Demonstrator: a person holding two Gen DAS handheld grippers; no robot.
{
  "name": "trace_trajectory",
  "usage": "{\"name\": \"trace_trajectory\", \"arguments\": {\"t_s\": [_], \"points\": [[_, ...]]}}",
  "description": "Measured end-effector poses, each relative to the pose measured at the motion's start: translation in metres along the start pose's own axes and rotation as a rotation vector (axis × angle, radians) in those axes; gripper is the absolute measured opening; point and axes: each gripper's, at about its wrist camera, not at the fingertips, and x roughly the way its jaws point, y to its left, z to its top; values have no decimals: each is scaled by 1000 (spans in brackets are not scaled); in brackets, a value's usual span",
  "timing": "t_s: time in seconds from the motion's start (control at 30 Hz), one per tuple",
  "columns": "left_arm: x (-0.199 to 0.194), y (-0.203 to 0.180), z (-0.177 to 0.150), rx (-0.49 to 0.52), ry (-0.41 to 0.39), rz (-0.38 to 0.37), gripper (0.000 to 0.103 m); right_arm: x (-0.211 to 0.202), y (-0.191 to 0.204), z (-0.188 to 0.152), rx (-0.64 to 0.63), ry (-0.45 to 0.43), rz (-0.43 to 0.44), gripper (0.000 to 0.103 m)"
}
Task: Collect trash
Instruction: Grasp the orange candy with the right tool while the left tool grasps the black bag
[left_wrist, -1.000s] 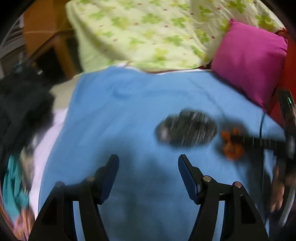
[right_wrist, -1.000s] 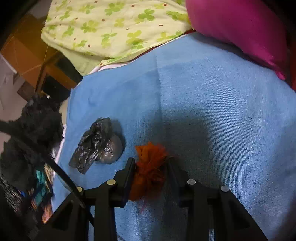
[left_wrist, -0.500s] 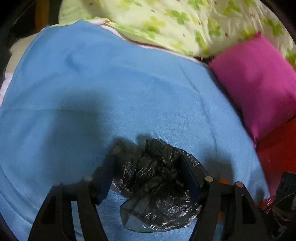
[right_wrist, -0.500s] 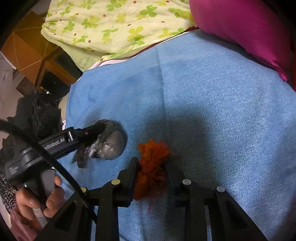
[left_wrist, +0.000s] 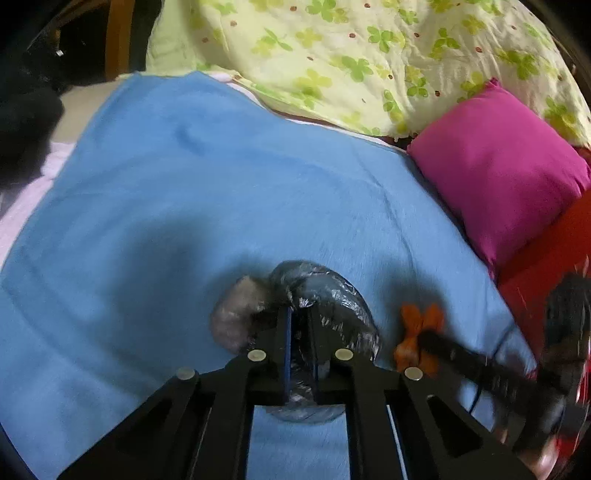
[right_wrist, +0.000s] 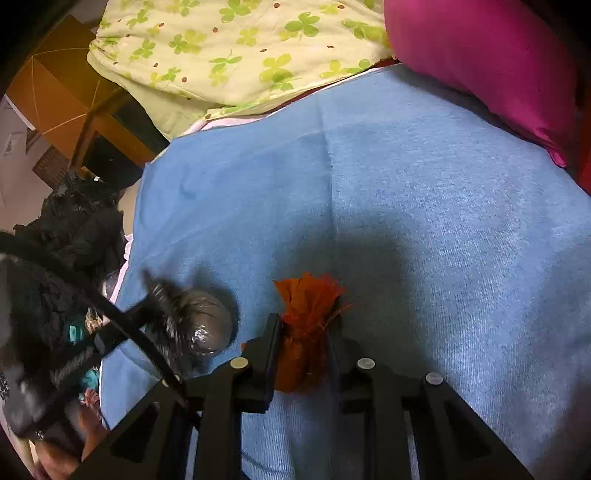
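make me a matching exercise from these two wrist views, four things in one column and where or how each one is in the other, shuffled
Things:
1. black plastic bag
2. orange wrapper
3. pink pillow
4. clover-print quilt

Places or states:
A. bunched up at the far end of the blue blanket
B. pinched by the left gripper
C. at the blanket's right edge
D. between the right gripper jaws

Pairs: 1-B, 2-D, 3-C, 4-A

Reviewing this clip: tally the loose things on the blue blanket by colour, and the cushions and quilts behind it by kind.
Black plastic bag, clamped by the left gripper: 1
Orange wrapper wad, clamped by the right gripper: 1
Magenta pillow: 1
Clover-print quilt: 1
Total: 4, apart from the blue blanket itself.
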Motion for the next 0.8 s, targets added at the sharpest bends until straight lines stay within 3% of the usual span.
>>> {"name": "trace_trajectory", "arguments": {"t_s": [0.3, 0.5, 0.53, 0.57, 0.63, 0.7, 0.8], "points": [[-79, 33, -72, 36, -40, 38, 5, -28, 2, -20, -26, 14, 21, 24], [-102, 28, -77, 93, -68, 72, 7, -50, 8, -46, -15, 46, 37, 24], [-102, 27, -72, 105, -75, 88, 18, -54, 7, -54, -8, 58, 41, 24], [-102, 26, -69, 111, -82, 99, 44, -57, 7, -61, -5, 68, 41, 24], [-97, 22, -58, 143, -118, 120, 81, -65, 5, -77, -5, 88, 24, 24], [-82, 16, -49, 200, -141, 183, 83, -70, 6, -91, -26, 106, 8, 24], [-50, 9, -39, 285, -87, 239, 83, -65, 11, -98, -63, 129, -14, 24]]}}
